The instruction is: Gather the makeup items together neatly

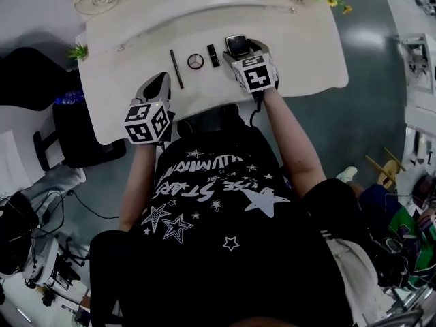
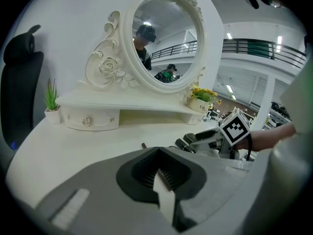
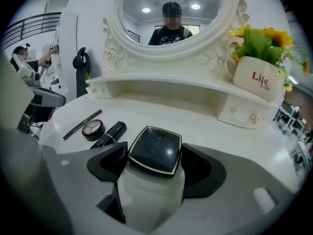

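A square black compact (image 3: 155, 148) sits between the pads of my right gripper (image 3: 155, 156), which is shut on it low over the white vanity table (image 3: 205, 116). In the head view the compact (image 1: 236, 43) is just right of a black lipstick (image 1: 213, 55), a round compact (image 1: 195, 61) and a thin dark pencil (image 1: 176, 68), all lying in a row. The same row shows left of my jaws: lipstick (image 3: 110, 133), round compact (image 3: 92, 129), pencil (image 3: 81, 124). My left gripper (image 1: 161, 80) hovers near the table's front edge, shut and empty, pointing toward the pencil.
An oval mirror (image 3: 171, 13) on a raised shelf with small drawers (image 2: 90, 119) stands at the back. A flower pot (image 3: 255, 78) is at the back right, a small plant (image 2: 51, 106) at the back left. A black chair (image 1: 78, 131) stands left of the table.
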